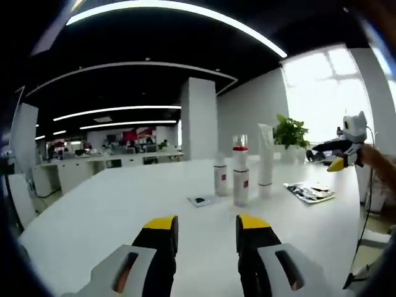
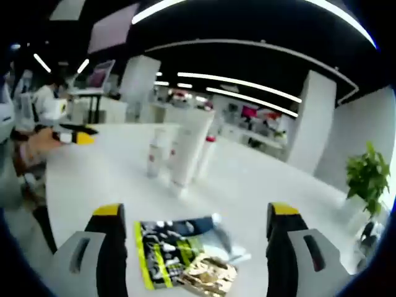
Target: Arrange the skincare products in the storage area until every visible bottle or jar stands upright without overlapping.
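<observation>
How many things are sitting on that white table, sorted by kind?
Upright bottles: 2, a short bottle and a tall red-capped bottle
Upright tubes: 1, a white tube
Flat printed packets: 1, a sachet
Small flat dark cards: 1, a card
Total: 5

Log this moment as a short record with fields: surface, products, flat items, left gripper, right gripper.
surface: white table
products: tall white tube, red-capped bottle and small white bottle, all upright and grouped together
flat items: printed sachet and small dark card, both lying flat
left gripper: open, empty, facing the products
right gripper: open, fingers either side of the sachet
</observation>
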Tool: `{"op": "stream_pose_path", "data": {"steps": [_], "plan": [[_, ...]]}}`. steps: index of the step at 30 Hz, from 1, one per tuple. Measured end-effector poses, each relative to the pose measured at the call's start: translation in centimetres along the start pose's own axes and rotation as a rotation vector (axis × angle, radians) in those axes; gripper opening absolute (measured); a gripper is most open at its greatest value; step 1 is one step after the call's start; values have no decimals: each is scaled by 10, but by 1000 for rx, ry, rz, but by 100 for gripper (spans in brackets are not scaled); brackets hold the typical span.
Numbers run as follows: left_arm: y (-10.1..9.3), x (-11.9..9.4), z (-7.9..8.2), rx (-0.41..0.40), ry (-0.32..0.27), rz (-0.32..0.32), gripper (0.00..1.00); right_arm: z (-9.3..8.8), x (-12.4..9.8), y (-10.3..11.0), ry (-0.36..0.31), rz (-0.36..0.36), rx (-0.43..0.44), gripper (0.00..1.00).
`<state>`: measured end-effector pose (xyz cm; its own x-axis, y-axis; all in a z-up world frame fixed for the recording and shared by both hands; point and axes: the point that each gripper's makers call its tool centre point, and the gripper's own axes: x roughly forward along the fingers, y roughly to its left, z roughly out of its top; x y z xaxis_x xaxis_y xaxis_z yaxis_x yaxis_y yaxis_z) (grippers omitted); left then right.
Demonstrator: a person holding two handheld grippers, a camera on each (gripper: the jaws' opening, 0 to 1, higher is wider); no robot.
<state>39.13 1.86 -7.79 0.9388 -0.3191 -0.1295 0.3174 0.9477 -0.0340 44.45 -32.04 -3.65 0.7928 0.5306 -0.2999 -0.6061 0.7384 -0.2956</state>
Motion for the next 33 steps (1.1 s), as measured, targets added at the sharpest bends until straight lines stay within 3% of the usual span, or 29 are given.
{"op": "stream_pose_path", "data": {"steps": [3,5,6,7,10,14,16,17,19,21,22,23,24,26,33], "plan": [[-8,0,-8,6,20,-15,40,-12,-4,-5,53,54,120,88],[-10,0,-13,9,34,-20,41,-24,-4,-4,132,126,295,84],[-10,0,-14,4,36,-22,41,-31,-3,-4,172,138,342,84],[-11,0,-16,-12,37,-25,41,-47,-4,-9,283,116,344,87],[-13,1,-20,-24,39,-29,41,-63,1,-12,389,103,274,91],[-15,-1,-22,-15,44,-30,41,-77,8,-13,500,96,299,89],[-16,-1,-22,-16,43,-33,41,-87,7,-15,580,82,304,83],[-16,-2,-22,-15,44,-34,41,-98,3,-13,678,88,304,79],[-17,-3,-22,-7,45,-33,41,-104,3,-8,737,97,324,76],[-17,-3,-23,-2,49,-34,41,-106,6,-4,752,95,362,76],[-17,-3,-23,0,49,-33,41,-109,4,-1,791,95,389,73],[-16,-4,-23,2,49,-33,41,-111,2,-1,816,88,394,68],[-16,-4,-22,3,49,-31,41,-112,3,-8,821,53,337,63],[-15,-4,-21,7,48,-28,41,-114,2,-7,851,38,362,59],[-15,-4,-20,5,47,-28,41,-111,3,-1,881,43,382,41]]}}
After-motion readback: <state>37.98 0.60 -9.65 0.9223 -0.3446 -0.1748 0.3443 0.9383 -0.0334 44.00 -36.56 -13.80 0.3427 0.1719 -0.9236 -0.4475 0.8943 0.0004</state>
